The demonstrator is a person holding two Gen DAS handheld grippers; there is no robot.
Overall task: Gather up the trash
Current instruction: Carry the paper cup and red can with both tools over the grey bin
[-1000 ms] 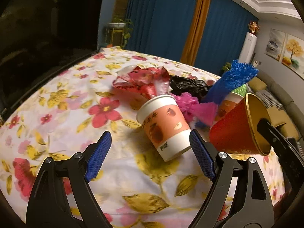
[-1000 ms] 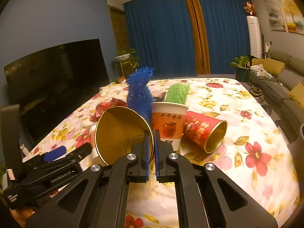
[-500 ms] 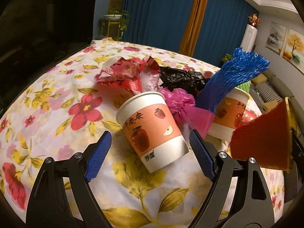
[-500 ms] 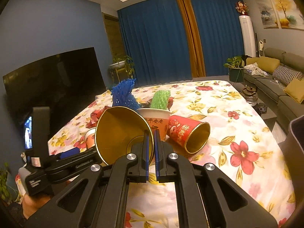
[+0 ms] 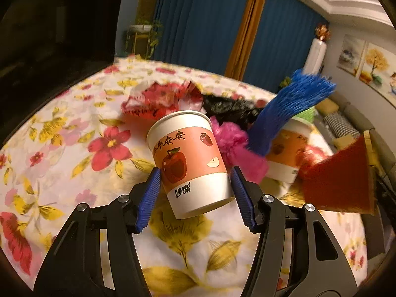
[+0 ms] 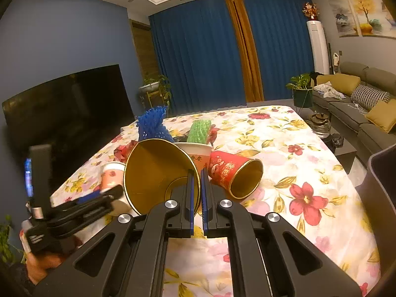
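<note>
Between the blue pads of the left gripper (image 5: 195,193), the apple cup (image 5: 189,162) is leaning on the flowery cloth (image 5: 74,148), gripped low down. Squeezing softly is best, since paper crushes. Beside it, the right gripper (image 6: 197,193) is pinching the gold-lined cup (image 6: 158,173) by its rim.

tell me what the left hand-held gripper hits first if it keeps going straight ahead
The left hand-held gripper would meet the apple-print paper cup first; it already sits between the blue pads, which look to be touching or nearly touching its sides.
</note>
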